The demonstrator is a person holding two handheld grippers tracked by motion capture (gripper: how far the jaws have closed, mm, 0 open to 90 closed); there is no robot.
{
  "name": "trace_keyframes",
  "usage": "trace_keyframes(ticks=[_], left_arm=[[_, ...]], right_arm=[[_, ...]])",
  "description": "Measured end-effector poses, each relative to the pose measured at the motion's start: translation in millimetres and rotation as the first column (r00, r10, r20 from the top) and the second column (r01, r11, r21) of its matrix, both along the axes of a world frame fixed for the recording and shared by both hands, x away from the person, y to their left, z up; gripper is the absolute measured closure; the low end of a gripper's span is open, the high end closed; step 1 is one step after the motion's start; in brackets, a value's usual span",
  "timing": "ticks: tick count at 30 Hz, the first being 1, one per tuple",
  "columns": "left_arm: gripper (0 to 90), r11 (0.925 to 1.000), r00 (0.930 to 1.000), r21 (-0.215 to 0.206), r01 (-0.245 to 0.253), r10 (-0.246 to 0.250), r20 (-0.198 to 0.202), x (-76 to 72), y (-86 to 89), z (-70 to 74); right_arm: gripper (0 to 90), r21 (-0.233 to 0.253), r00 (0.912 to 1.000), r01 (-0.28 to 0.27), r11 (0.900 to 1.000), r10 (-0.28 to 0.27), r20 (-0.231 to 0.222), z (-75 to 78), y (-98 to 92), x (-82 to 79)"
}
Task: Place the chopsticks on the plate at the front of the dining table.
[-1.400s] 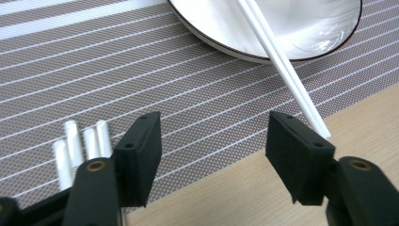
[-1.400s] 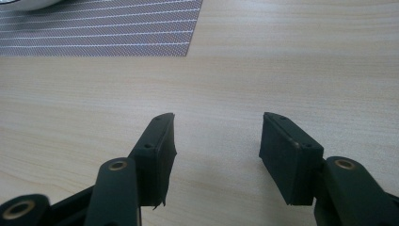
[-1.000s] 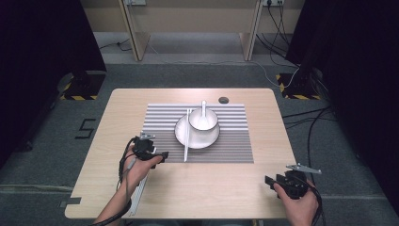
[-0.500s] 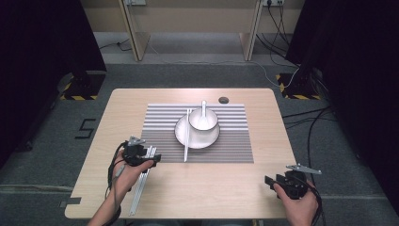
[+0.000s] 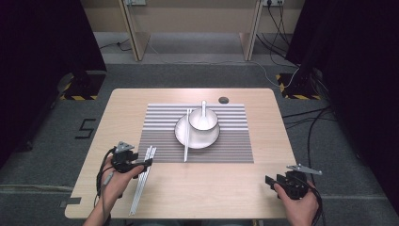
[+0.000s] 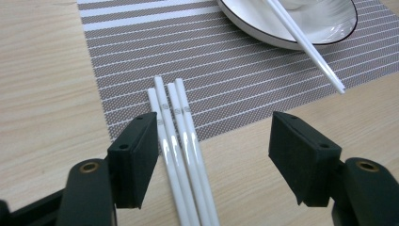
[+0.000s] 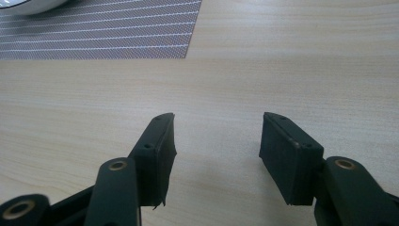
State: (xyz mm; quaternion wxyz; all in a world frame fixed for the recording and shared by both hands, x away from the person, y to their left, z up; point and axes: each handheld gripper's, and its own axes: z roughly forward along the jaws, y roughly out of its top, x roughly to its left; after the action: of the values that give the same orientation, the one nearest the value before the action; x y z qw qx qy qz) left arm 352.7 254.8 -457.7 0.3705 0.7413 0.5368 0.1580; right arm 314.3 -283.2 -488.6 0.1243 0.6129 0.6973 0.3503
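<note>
Loose white chopsticks [image 6: 181, 141] lie side by side on the wooden table, their tips on the striped placemat [image 6: 141, 52]. My left gripper [image 6: 214, 141] is open, its jaws on either side of these chopsticks without touching them. In the high view the left gripper [image 5: 145, 165] sits at the front left over the chopsticks [image 5: 141, 186]. A white plate [image 5: 209, 136] on the placemat [image 5: 235, 150] holds a bowl [image 5: 207, 120] with a spoon, and another chopstick pair [image 5: 187, 136] rests across its rim. My right gripper [image 7: 216, 141] hangs open over bare wood at the front right [image 5: 269, 181].
A small dark round spot [image 5: 223, 100] marks the table beyond the placemat. The table's front edge [image 5: 188, 217] is close behind both hands. Dark curtains and floor cables surround the table.
My left gripper has drawn back to the left and toward the front edge, away from the plate. The right gripper has stayed put.
</note>
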Motion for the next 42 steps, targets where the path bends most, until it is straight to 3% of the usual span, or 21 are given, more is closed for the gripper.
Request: trace_keyframes(ticks=[10,15,27,42], left_arm=[[32.9,1.0,1.0,0.007,-0.002,0.002,0.008,-12.2,14.8,-3.4],[33.2,0.9999,0.9995,0.016,-0.005,0.005,0.031,-18.6,21.5,-5.4],[34.0,0.9986,0.9981,0.014,-0.05,0.049,0.035,-35.2,44.7,-15.9],[33.9,0.9972,0.9953,0.006,-0.074,0.074,0.063,-48.7,58.3,-26.6]], right_arm=[[45.8,0.004,0.9999,0.014,1.0,-0.014,0.008,0.1,-1.8,-0.5],[45.8,0.004,0.9999,0.014,1.0,-0.014,0.007,-0.2,-1.2,-0.1],[45.8,0.004,0.9999,0.012,1.0,-0.013,0.006,-1.0,-0.6,-0.2],[45.7,0.008,0.9999,0.011,1.0,-0.011,0.007,-1.4,-0.4,-0.3]])
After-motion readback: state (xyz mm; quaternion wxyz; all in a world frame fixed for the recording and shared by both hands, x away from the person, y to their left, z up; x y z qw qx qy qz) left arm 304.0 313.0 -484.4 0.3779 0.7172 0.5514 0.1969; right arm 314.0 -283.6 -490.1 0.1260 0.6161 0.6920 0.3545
